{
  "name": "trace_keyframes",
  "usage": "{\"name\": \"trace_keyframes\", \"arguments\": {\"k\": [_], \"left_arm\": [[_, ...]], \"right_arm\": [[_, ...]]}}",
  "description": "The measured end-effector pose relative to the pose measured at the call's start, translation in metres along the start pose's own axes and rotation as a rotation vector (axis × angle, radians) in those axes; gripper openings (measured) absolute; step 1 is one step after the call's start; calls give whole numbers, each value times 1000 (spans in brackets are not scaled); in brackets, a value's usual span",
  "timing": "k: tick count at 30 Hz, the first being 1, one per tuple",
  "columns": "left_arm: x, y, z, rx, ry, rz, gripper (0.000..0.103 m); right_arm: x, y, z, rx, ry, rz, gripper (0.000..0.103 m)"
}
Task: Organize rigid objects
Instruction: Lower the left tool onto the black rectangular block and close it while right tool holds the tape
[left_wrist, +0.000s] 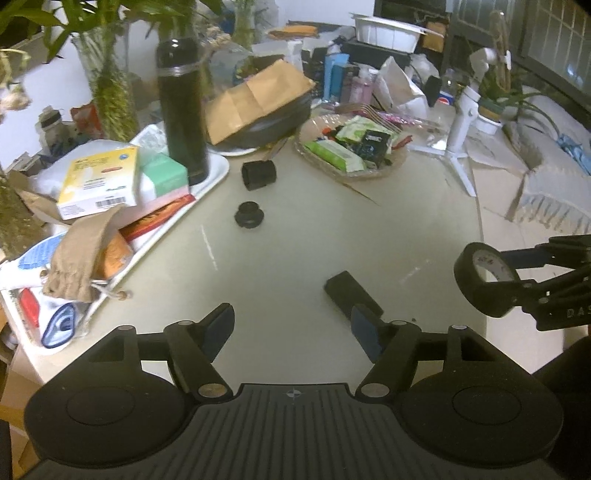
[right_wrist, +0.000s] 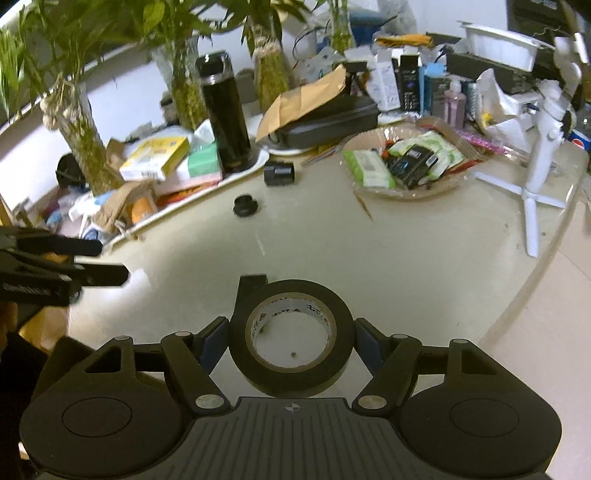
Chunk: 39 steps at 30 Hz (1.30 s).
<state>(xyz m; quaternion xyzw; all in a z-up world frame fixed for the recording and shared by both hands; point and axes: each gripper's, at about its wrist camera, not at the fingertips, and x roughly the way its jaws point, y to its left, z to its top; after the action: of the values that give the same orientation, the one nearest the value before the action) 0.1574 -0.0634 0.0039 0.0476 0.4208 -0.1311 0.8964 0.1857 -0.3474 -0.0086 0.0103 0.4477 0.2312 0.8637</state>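
A roll of black tape (right_wrist: 341, 314) with a white core is held between the pads of my right gripper (right_wrist: 291, 338), above the pale table. From the left wrist view the same tape roll (left_wrist: 480, 291) and right gripper (left_wrist: 511, 275) hang at the far right. My left gripper (left_wrist: 291, 319) is open with nothing between its fingers. Just ahead of its right finger a flat black bar (left_wrist: 349, 290) lies on the table. Farther off lie a black cylindrical cap (left_wrist: 258, 175) and a small black knob (left_wrist: 249, 215). A tall black flask (left_wrist: 183, 110) stands on the white tray.
The white tray (left_wrist: 218, 173) at left is piled with boxes and a cloth pouch. A wicker basket (left_wrist: 384, 168) of packets sits at the back, and a white tripod stand (left_wrist: 458, 136) to its right. Plant vases line the rear. The table edge (left_wrist: 480, 221) curves on the right.
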Motion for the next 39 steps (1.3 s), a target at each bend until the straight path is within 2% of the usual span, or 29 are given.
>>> {"name": "trace_keyframes", "arguments": {"k": [12, 33, 35, 37, 39], "left_arm": [[37, -22, 16, 10, 100, 3, 69], [133, -49, 28, -35, 254, 30, 68], [137, -51, 27, -35, 262, 33, 66], [140, -53, 26, -25, 267, 31, 51], [140, -56, 25, 4, 269, 65, 39]], "right_arm": [[-15, 0, -6, 9, 5, -19, 75], [-27, -7, -17, 51, -17, 11, 75], [-27, -8, -17, 53, -16, 13, 75], [-26, -7, -17, 49, -14, 15, 75], [-26, -6, -16, 45, -15, 16, 75]]}}
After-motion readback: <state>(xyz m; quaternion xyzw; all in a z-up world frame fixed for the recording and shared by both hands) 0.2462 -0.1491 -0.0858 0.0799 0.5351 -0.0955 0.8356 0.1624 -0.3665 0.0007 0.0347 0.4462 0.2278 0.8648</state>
